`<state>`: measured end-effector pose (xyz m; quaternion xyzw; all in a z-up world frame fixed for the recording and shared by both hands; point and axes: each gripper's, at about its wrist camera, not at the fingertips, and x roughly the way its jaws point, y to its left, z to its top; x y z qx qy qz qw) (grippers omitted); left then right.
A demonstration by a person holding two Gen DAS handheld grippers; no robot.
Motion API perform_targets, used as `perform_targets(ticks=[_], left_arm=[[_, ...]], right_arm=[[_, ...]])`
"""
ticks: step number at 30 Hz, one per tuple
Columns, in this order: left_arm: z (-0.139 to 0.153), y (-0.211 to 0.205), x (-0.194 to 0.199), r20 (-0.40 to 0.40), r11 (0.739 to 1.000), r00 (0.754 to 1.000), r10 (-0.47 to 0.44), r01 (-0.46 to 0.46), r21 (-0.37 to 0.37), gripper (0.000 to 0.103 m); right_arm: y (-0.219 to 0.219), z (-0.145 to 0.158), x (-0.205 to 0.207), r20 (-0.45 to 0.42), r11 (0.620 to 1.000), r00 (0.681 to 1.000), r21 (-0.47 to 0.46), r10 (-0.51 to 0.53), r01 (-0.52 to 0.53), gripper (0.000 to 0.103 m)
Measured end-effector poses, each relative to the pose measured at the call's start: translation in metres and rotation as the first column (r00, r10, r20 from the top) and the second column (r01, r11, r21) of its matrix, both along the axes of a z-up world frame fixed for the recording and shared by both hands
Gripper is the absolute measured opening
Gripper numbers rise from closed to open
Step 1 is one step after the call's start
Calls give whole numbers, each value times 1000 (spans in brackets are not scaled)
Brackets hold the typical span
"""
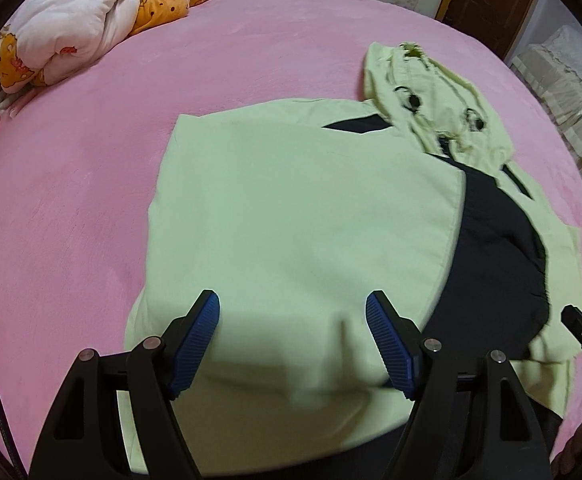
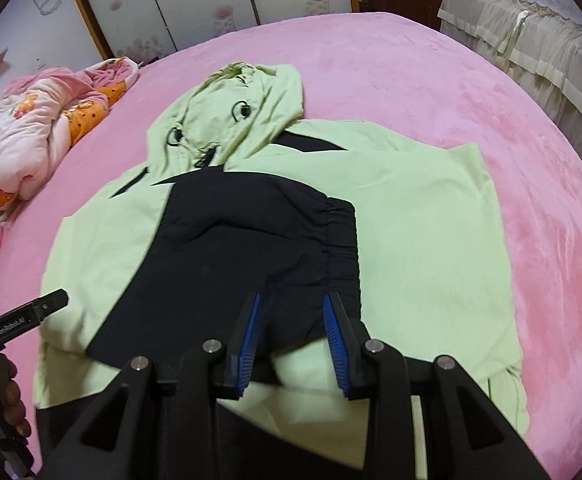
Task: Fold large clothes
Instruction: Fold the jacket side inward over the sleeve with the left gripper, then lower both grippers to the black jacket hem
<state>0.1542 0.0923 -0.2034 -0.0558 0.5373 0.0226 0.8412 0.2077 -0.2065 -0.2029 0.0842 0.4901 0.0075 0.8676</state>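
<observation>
two grippers at the near hem of the hoodie (image 2: 423, 240), spread flat on the pink bed (image 2: 471, 92), hood far, long axis straight ahead. left gripper (image 1: 292, 344) wide open, empty; right gripper (image 2: 291, 340) half-open, gripping nothing visible, nearer the black sleeve (image 2: 227, 260).

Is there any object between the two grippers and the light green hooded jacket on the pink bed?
Nothing visible does. The left gripper and right gripper stand open directly over the light green hooded jacket; only its own black sleeve lies on top.

A home bedroom: pink-covered bed (image 1: 91, 200), rumpled quilt (image 1: 71, 32), wooden door (image 1: 487, 4).
</observation>
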Motion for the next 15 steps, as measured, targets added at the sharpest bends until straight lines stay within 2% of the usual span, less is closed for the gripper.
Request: perform_targets(ticks=[8,15], left_arm=[[54,-18,-50,13,999,1000,-13,13,31,74],[103,-29,-114,-4,998,1000,15,-15,58,74]], right_arm=[[-3,46,-40,10,999,999,11,52,-52,32],[-8,92,-84,9,986,986,15,165,-166,32]])
